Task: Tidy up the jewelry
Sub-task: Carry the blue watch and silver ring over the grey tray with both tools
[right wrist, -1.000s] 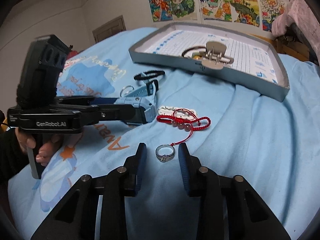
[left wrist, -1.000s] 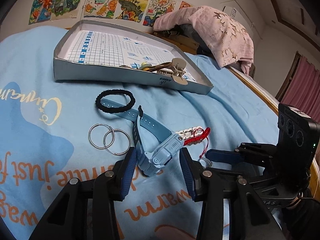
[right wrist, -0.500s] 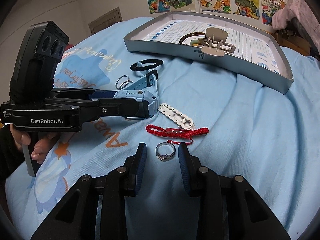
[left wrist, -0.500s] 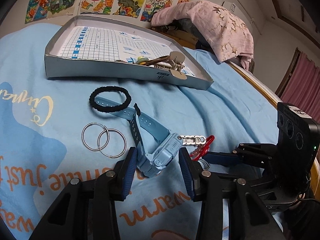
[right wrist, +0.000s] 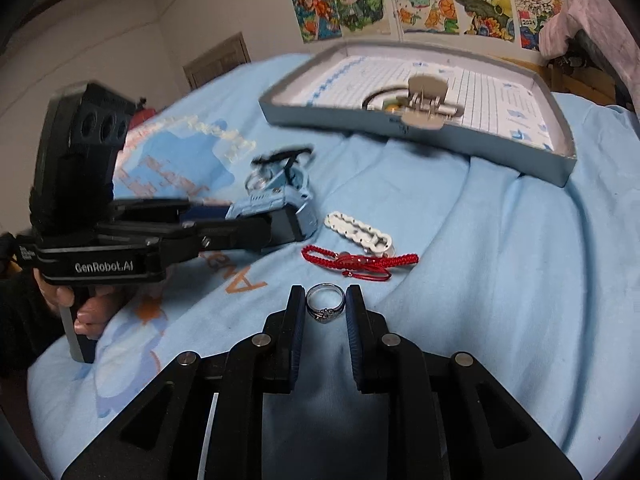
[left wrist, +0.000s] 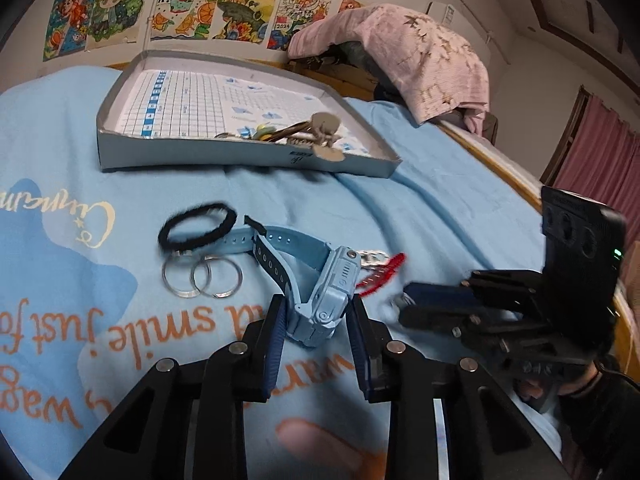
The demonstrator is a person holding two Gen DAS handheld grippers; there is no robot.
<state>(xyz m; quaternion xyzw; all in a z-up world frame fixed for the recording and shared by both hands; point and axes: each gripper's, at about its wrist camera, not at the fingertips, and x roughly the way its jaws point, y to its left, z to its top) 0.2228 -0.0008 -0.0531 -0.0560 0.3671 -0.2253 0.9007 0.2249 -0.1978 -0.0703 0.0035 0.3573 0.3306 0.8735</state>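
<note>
In front of the grey cardboard tray (left wrist: 240, 158), our left gripper (left wrist: 316, 320) had just been closing on the light blue plastic watch (left wrist: 324, 300). Beside it our right gripper (right wrist: 325, 304) closed on the thin silver ring (right wrist: 325, 303).

My left gripper (left wrist: 316, 322) and right gripper (right wrist: 326, 304) both tilt downward, jaws just closing; left at nine o'clock of right.
</note>
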